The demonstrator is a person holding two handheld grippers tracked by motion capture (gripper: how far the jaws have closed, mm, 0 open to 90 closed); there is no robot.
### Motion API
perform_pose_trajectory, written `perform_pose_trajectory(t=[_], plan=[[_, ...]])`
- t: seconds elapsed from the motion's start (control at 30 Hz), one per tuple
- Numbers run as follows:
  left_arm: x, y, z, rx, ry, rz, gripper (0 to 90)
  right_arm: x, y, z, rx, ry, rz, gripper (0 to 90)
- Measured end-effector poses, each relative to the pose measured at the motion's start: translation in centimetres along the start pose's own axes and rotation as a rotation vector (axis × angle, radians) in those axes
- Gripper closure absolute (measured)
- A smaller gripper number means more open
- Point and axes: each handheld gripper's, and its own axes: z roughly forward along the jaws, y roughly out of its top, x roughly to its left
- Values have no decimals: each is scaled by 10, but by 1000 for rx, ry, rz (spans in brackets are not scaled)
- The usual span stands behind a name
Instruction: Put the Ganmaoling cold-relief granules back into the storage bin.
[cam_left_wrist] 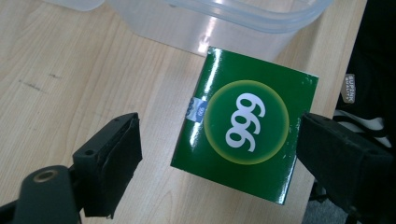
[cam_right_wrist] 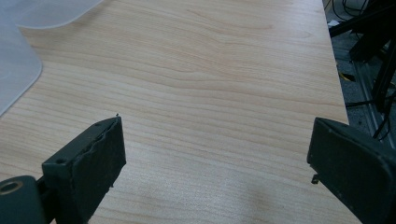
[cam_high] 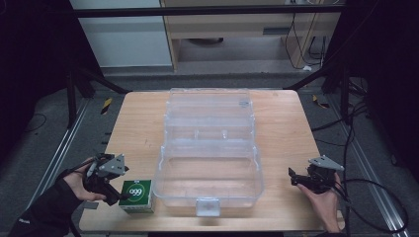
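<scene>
Left gripper (cam_high: 120, 197) sits low at the bench's (cam_high: 138, 123) near left corner, held in a dark-sleeved hand (cam_high: 79, 183). From above its jaws are mostly hidden under the grey plate and the hand; can't make out the tips there. In the left gripper view the jaws are spread, one on each side of the green box (cam_left_wrist: 245, 140). Left pad stands clear of the box; right pad sits right at the box's edge, contact hard to tell. No squeeze on it.

The box lies flat on the bench near the front edge, "999" facing up, just beside the clear bin's (cam_high: 163, 185) front left corner. Its far corner runs close under the bin wall; touching or not is unclear.

Bin is open mid-bench, lid (cam_high: 207, 106) folded back. See-through plastic, so its inside walls blur together; latch at front centre is a pale smudge.

Right gripper (cam_high: 291, 177) rests near the bench's right front, well apart from the bin, hand partly cut off at the bottom. Right gripper view: jaws spread wide over bare wood, nothing between them; a bin corner shows at top left.
</scene>
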Motion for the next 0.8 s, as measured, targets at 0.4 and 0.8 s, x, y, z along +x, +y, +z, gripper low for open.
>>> perform_pose_trajectory(t=[0.4,0.8], plan=[[-5,5,13,70,-32,48,87,0,-1,0,3,6,-4,39],[-8,5,28,86,-43,76,65,0,-1,1,13,11,-7,36]])
